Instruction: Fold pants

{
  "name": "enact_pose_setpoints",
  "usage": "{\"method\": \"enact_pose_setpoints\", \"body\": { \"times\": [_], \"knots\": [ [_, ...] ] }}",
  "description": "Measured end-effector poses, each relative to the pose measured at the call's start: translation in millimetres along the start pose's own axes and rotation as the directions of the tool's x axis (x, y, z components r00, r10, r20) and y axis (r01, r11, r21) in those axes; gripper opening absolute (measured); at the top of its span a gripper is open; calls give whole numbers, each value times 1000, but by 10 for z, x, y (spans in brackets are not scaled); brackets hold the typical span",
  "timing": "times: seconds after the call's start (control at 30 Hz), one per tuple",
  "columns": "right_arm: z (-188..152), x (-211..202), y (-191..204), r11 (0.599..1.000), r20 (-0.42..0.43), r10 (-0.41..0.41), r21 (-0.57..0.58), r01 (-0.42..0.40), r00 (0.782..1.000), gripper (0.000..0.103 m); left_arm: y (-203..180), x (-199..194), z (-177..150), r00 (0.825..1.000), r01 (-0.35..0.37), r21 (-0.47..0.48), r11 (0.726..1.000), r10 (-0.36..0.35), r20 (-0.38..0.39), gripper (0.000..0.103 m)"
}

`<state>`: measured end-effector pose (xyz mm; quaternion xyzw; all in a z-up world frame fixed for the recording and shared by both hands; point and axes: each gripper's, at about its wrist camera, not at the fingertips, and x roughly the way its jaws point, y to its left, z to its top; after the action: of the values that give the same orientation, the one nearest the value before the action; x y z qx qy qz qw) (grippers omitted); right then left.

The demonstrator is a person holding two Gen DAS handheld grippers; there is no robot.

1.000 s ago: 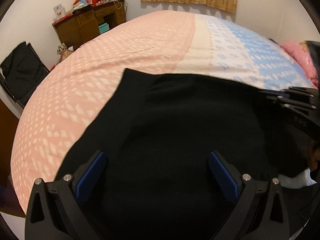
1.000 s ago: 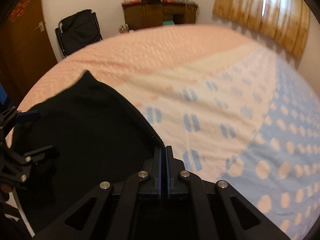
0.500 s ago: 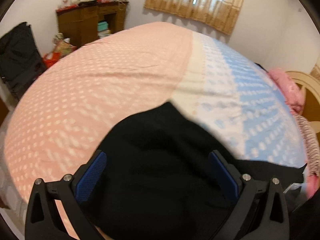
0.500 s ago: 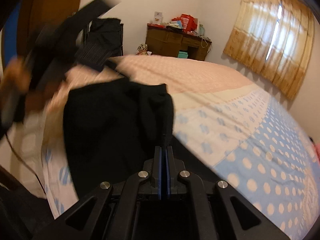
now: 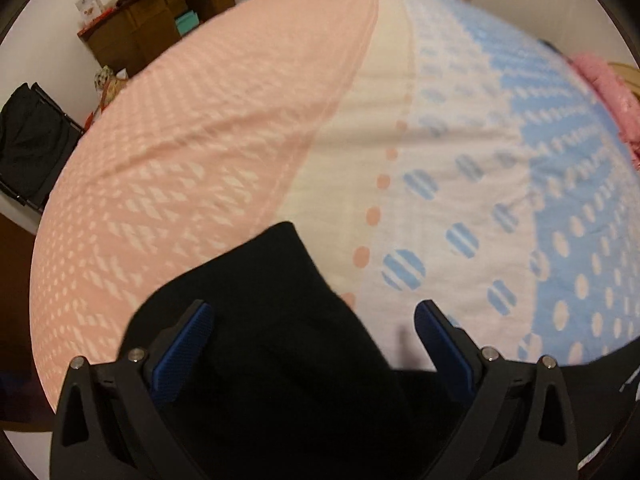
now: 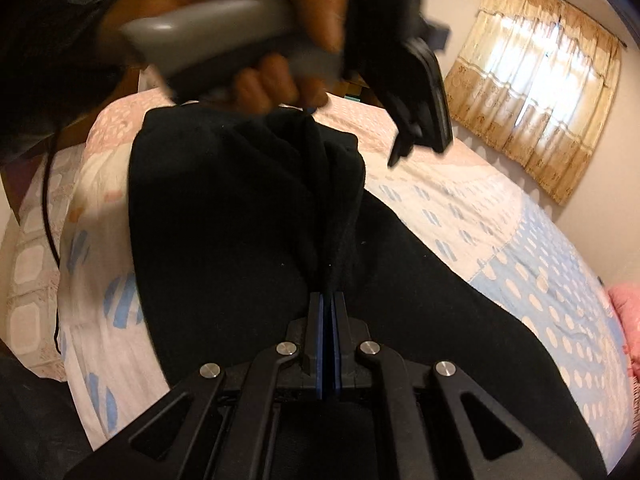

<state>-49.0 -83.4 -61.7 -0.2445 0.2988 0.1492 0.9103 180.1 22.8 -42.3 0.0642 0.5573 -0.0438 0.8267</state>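
The black pants [image 5: 276,320] lie on the bed, their folded corner reaching toward the bed's middle in the left wrist view. My left gripper [image 5: 314,340] is open and hovers over them with nothing between its blue pads. My right gripper [image 6: 327,300] is shut on a bunched fold of the pants [image 6: 240,220] and holds it lifted above the sheet. In the right wrist view the left gripper [image 6: 416,92] and the hand holding it pass just above the pants.
The bed [image 5: 240,128] has a pink, cream and blue dotted sheet. A brown dresser [image 5: 160,28] and a black chair [image 5: 28,148] stand by the far wall. A pink pillow [image 5: 608,92] lies at the right. A curtained window [image 6: 532,84] is at the back.
My right gripper has lifted the pants edge and carried it left over the rest. My left gripper has swung right and across, above the pants.
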Motion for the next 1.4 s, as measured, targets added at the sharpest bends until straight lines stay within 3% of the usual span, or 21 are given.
{"method": "enact_pose_setpoints", "body": {
  "times": [0.1, 0.17, 0.23, 0.3, 0.33, 0.37, 0.43, 0.47, 0.6, 0.67, 0.73, 0.8, 0.87, 0.9, 1.07, 1.13, 1.2, 1.3, 1.33, 1.4],
  "knots": [
    [-22, -2, 29, 1000, 15, -29, -12, 29, 999, 3, -35, 108, 24, 999, -40, 3, 999, 40, -37, 89],
    [-31, -46, 61, 998, 27, -55, -17, 55, 998, 3, -28, 127, -2, 998, -34, 20, 999, 35, -61, 73],
    [-16, -125, 59, 996, 56, -85, -12, 86, 995, 3, -34, 104, -34, 999, -33, 41, 999, 34, -30, 62],
    [12, -223, 40, 994, 85, -109, 2, 110, 990, 3, -9, 49, -49, 1000, 13, 39, 999, -13, 12, 38],
    [31, -284, 12, 993, 100, -122, 15, 121, 987, 3, 43, 5, -51, 997, 64, 20, 998, -65, 31, 20],
    [42, -325, -7, 992, 109, -128, 26, 126, 986, 3, 122, -50, -51, 988, 149, -9, 989, -148, 49, 12],
    [61, -415, -43, 990, 124, -139, 43, 135, 983, 3, 270, -182, -60, 958, 280, -60, 958, -274, 89, 12],
    [66, -439, -52, 990, 127, -142, 45, 137, 982, 3, 317, -273, -75, 947, 307, -67, 949, -298, 119, 12],
    [62, -542, -21, 990, 132, -142, 43, 138, 981, 3, 537, -699, -278, 895, 393, -76, 916, -363, 259, 12],
    [51, -572, 20, 992, 135, -124, 38, 120, 983, 3, 651, -831, -369, 883, 401, -80, 913, -362, 298, 12],
    [54, -422, 30, 993, 118, -122, 11, 121, 985, 3, 640, -908, -426, 894, 358, -65, 931, -322, 311, 14],
    [-4, -288, 100, 993, 87, -116, -9, 117, 989, 3, 567, -829, -313, 921, 292, -23, 956, -275, 276, 26],
    [-85, -268, 195, 992, 70, -122, -30, 124, 990, 3, 392, -696, -219, 945, 258, 12, 966, -255, 205, 66],
    [-112, -248, 232, 991, 61, -127, -40, 130, 990, 3, 336, -650, -219, 952, 250, 24, 968, -250, 178, 72],
    [-221, -177, 408, 986, 37, -148, -75, 150, 988, 3, 19, -342, -202, 976, 201, 44, 979, -204, 79, 75],
    [-257, -191, 474, 981, 45, -165, -98, 169, 985, 3, -88, -158, -193, 989, 138, 45, 989, -140, 40, 69],
    [-287, -233, 480, 978, 53, -173, -105, 178, 984, 3, -145, -42, -198, 996, 86, 46, 995, -87, 11, 55],
    [-305, -257, 457, 979, 60, -174, -95, 180, 983, 3, -166, -61, -227, 999, 19, 59, 998, -22, 45, 29],
    [-304, -263, 445, 980, 63, -173, -87, 178, 983, 3, -135, -82, -231, 999, 21, 52, 998, -24, 49, 15],
    [-303, -284, 416, 980, 71, -177, -75, 182, 982, 3, 27, -138, -258, 991, 119, 0, 993, -119, 65, 10]
  ]
}}
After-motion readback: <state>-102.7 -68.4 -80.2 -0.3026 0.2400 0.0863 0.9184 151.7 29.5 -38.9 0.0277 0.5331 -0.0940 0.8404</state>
